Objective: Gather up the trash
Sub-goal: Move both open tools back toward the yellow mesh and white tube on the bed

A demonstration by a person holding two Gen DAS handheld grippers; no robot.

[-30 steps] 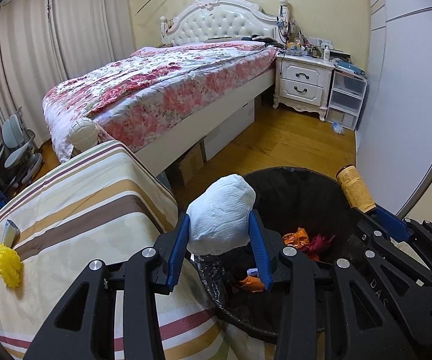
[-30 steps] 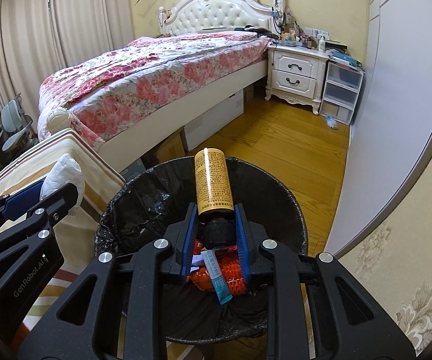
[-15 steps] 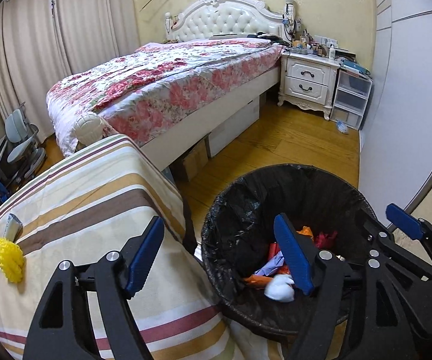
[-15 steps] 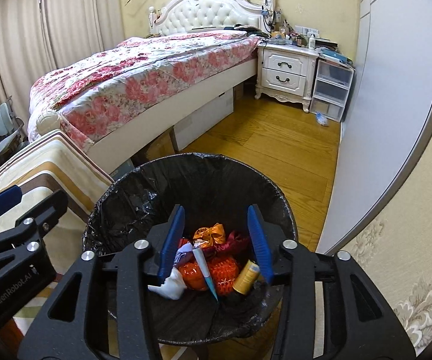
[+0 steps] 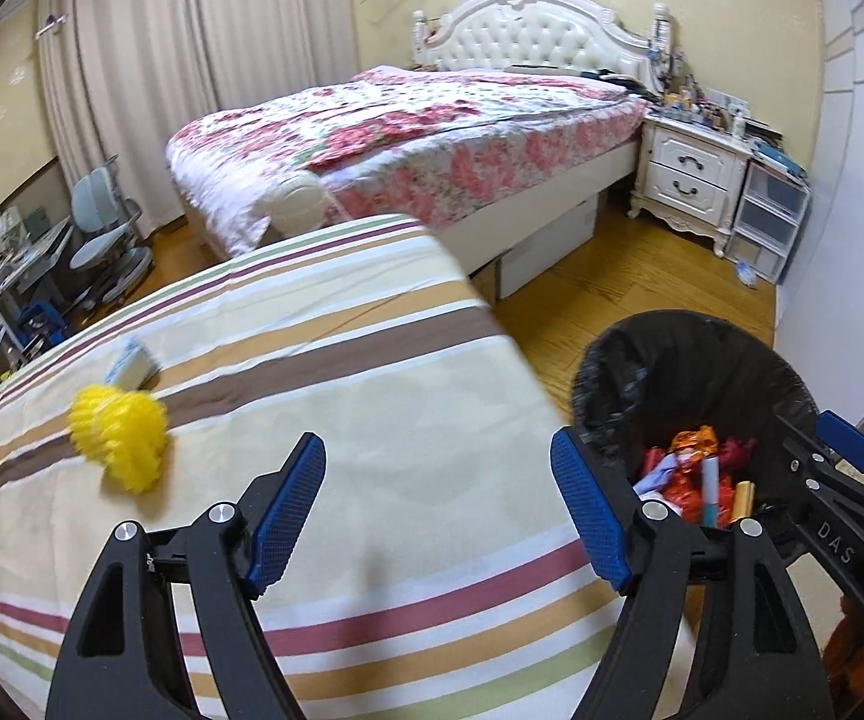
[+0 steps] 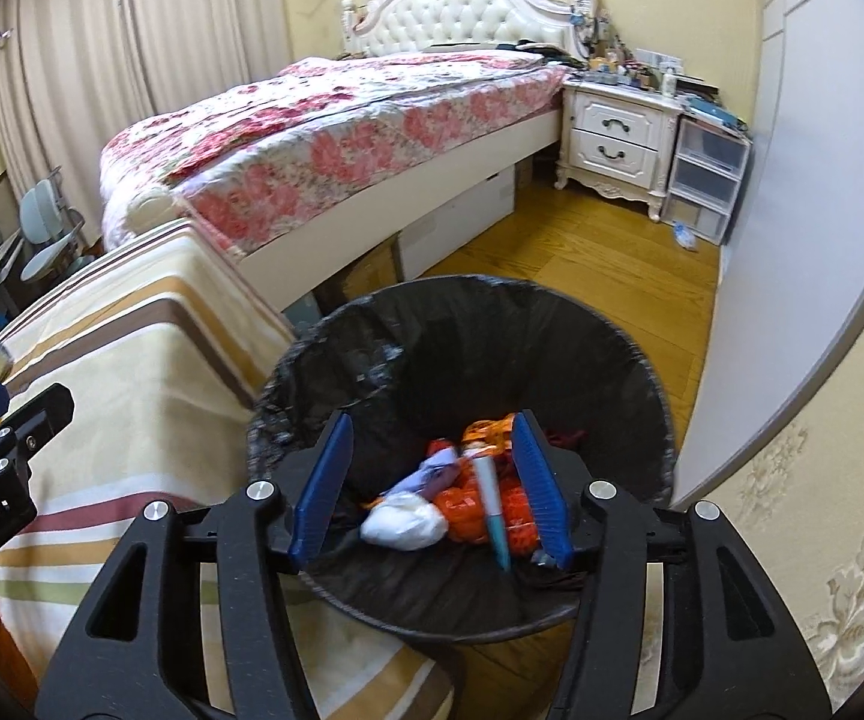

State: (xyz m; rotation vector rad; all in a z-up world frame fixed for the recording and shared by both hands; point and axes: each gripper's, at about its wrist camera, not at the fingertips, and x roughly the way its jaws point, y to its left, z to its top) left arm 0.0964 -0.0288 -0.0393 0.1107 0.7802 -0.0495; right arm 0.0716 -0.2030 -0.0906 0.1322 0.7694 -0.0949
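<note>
My left gripper (image 5: 437, 441) is open and empty above the striped cloth (image 5: 372, 396). A yellow crumpled piece (image 5: 117, 432) and a small pale pack (image 5: 129, 366) lie on the cloth to its left. The black-lined bin (image 5: 696, 348) stands to its right. My right gripper (image 6: 433, 420) hangs over the bin (image 6: 462, 312), its jaws opening with nothing between them. Down in the bin lie a white paper wad (image 6: 402, 528), orange wrappers (image 6: 468, 498), a blue-tipped tube (image 6: 489, 510) and a yellow can (image 5: 744, 495).
A bed with a floral quilt (image 5: 432, 132) lies behind the striped surface. Beyond it are a white nightstand (image 5: 690, 174) and plastic drawers (image 5: 768, 222). A white wardrobe door (image 6: 804, 210) lines the right side, wooden floor (image 6: 582, 264) runs between. A desk chair (image 5: 102, 234) stands far left.
Both grippers opened: the white wad left the left jaws and the yellow can left the right jaws, both now in the bin. The left gripper swung left over the striped cloth.
</note>
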